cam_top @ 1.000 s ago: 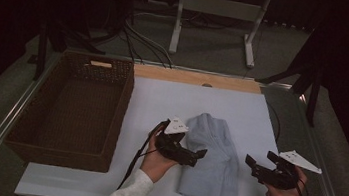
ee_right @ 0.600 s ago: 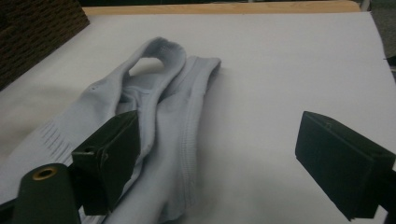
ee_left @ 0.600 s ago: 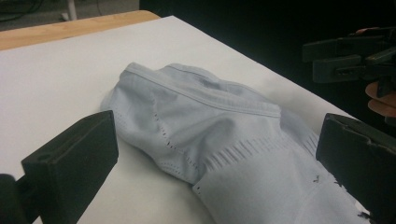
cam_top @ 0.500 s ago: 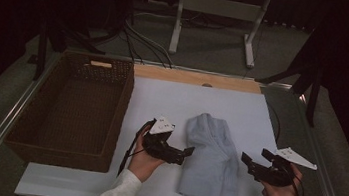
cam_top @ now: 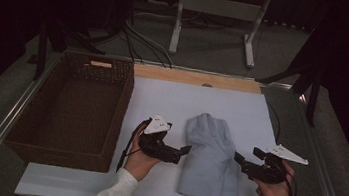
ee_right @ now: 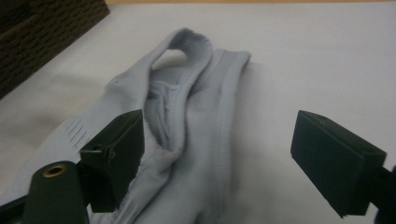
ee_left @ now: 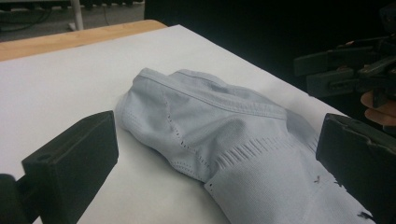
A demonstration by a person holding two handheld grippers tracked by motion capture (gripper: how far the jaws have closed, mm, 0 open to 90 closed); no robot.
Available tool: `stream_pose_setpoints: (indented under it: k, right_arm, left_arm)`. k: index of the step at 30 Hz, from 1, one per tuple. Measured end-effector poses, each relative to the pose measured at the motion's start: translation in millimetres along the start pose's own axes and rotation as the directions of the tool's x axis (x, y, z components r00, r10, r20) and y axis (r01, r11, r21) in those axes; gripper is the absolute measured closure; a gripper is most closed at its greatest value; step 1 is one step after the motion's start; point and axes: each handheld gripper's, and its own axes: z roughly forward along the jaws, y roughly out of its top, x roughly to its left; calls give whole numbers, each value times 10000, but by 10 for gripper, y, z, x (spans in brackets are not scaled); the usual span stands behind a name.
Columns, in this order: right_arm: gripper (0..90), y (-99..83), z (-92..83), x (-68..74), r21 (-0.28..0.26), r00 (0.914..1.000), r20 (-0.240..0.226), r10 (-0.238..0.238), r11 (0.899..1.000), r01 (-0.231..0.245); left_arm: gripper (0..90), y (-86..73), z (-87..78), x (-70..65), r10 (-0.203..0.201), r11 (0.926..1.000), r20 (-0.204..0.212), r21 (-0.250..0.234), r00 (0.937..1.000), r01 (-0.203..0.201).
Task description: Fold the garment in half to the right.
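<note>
A light blue knitted garment (cam_top: 211, 163) lies folded lengthwise on the white board (cam_top: 172, 102), between my two grippers. My left gripper (cam_top: 185, 149) is level at the garment's left edge, jaws wide open, with the garment (ee_left: 210, 121) lying ahead between them, untouched. My right gripper (cam_top: 238, 159) points at the garment's right edge. Its jaws have just been closing a little but still stand open (ee_right: 219, 154), with the ribbed hem of the garment (ee_right: 196, 93) beneath and between them, not pinched. The right gripper (ee_left: 345, 65) shows across the garment in the left gripper view.
A dark wicker basket (cam_top: 120, 121) stands empty at the left of the board, its corner (ee_right: 42, 32) in the right gripper view. A wooden strip (cam_top: 195, 78) runs along the board's far edge. Beyond the table stand a metal frame (cam_top: 213, 12) and cables.
My left hand has drawn back to the left, from over the garment's edge to just beside it. The right gripper has stayed where it was.
</note>
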Motion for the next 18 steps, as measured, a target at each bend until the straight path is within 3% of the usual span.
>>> stream_pose_setpoints:
  k: [18]
  right_arm:
    - [400, 0, 235, 172, 878, 9964, -787, -301, 9955, 370]
  left_arm:
    - [3, 3, -78, 39, -33, 9997, -142, -230, 9999, 30]
